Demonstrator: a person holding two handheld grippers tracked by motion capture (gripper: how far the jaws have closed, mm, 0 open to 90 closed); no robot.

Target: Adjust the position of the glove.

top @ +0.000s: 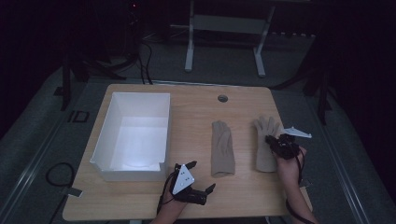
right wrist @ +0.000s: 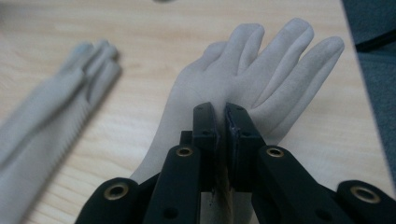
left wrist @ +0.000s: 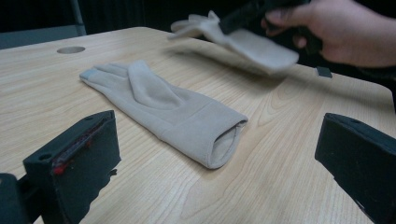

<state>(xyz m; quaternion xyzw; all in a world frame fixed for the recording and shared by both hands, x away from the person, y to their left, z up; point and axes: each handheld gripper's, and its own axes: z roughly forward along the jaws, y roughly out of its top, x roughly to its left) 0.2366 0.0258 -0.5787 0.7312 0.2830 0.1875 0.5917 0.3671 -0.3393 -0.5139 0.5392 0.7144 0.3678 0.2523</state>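
**Right gripper pinches one beige glove while its mate waits**

The right gripper (right wrist: 225,116) is clenched on the beige fabric glove with spread fingers (right wrist: 261,70), its jaws pressed together on the palm area. In the left gripper view this glove looks lifted off the light wooden tabletop (top: 243,191) at the cuff end. The second beige fabric glove, fingers together (top: 221,147), lies flat near the middle of the tabletop, cuff toward the person. The left gripper (top: 201,177) is released, jaws wide apart, resting near the front edge between that glove and the open white rectangular box (top: 103,135) at the left.

The step in hand looks like picking up the first glove, probably to carry it to the box. The next move calls for a steady lift so the limp fabric clears the tabletop, then a carry leftward over the lying glove without dragging it.
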